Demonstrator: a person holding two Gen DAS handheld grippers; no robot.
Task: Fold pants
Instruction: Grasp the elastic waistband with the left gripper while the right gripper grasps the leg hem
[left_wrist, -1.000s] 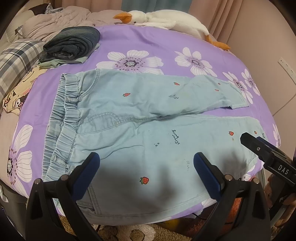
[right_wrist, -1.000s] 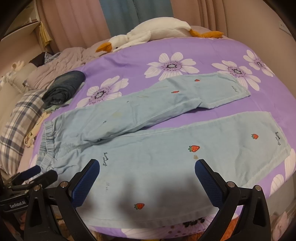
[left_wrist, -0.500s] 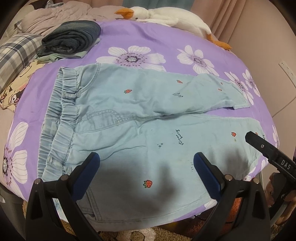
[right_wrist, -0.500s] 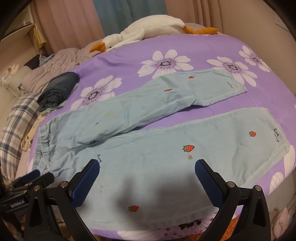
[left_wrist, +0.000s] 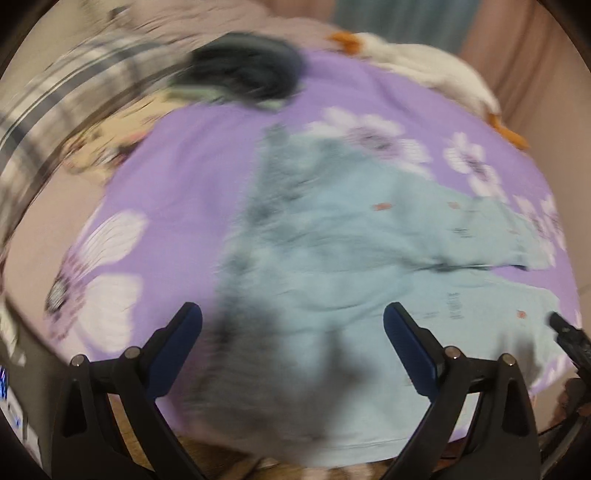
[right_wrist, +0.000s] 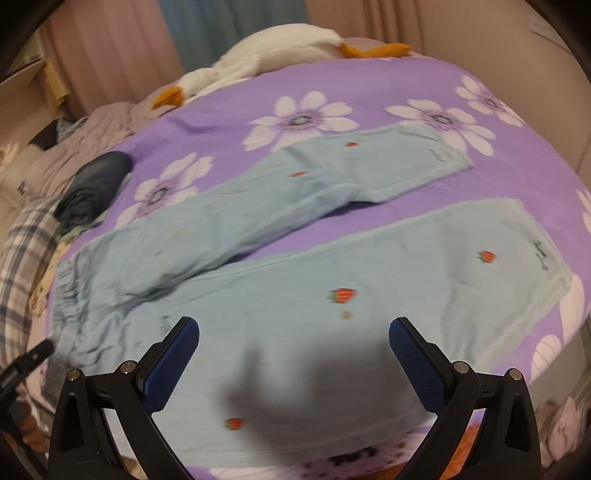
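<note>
Light-blue pants (right_wrist: 332, 295) with a strawberry print spread flat on a purple bedspread (right_wrist: 369, 85) patterned with white flowers, legs apart in a narrow V. Elastic waistband (right_wrist: 68, 291) toward the left in the right wrist view, near a plaid pillow (right_wrist: 22, 258); near leg running to the right edge of the bed, hem (right_wrist: 546, 258) close to the bedspread's edge; far leg angled up and to the right, hem (right_wrist: 447, 155) lying on the purple cloth between two flowers. Right gripper (right_wrist: 293, 343) hovering above the near leg, blue-padded jaws spread wide, nothing between them, shadow falling on the cloth below. Left gripper (left_wrist: 291, 332) likewise spread wide and empty, poised over the waistband end of the pants (left_wrist: 351, 258); left wrist view heavily smeared with motion blur, so fine detail of the fabric there not readable, and contact with the cloth not discernible. Tip of the left gripper just showing at the left edge of the right wrist view, tip of the right gripper at the right edge of the left wrist view. Folded dark denim (right_wrist: 96, 184) stacked beside the pillow, well apart from the pants. White plush goose (right_wrist: 266, 51) with orange beak and feet stretched along the far edge of the bed. Pinkish curtains (right_wrist: 110, 48) behind.
</note>
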